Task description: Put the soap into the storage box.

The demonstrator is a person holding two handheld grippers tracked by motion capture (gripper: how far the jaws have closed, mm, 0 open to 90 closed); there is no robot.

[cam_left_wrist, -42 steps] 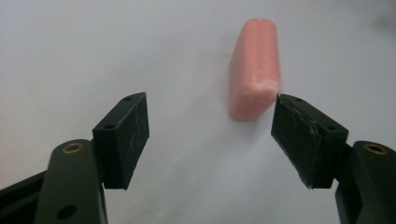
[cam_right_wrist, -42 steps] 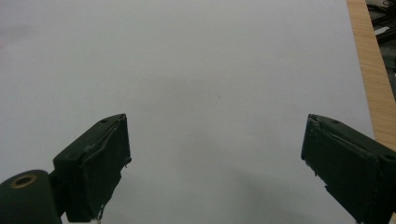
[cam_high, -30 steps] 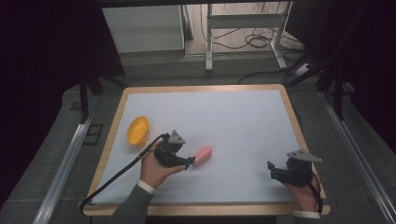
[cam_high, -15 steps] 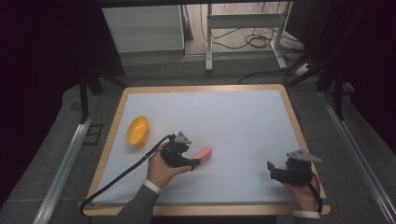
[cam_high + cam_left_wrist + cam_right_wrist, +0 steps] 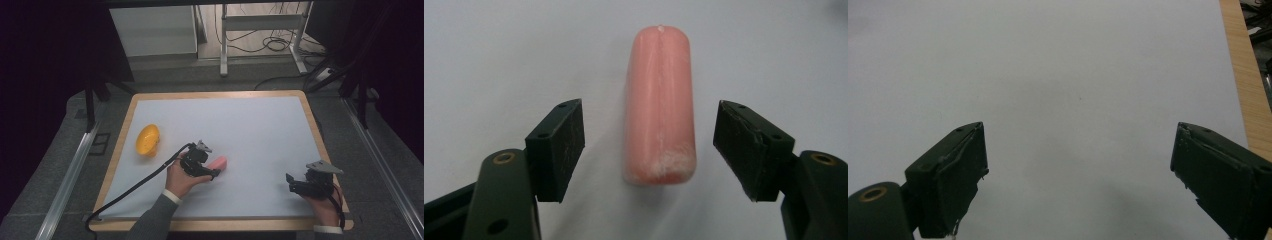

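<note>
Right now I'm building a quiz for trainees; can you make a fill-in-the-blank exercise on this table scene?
1. The pink sausage lies between the jaws of the ____ gripper.
2. The jaws of the right gripper are ____, with nothing between them.
3. The bowl on the table is ____ in colour.

Missing words: left; open; yellow

A lab test bay: a white-topped worktop with a wooden rim stands on grey carpet. Loose cables and metal frame legs lie behind it.
</note>
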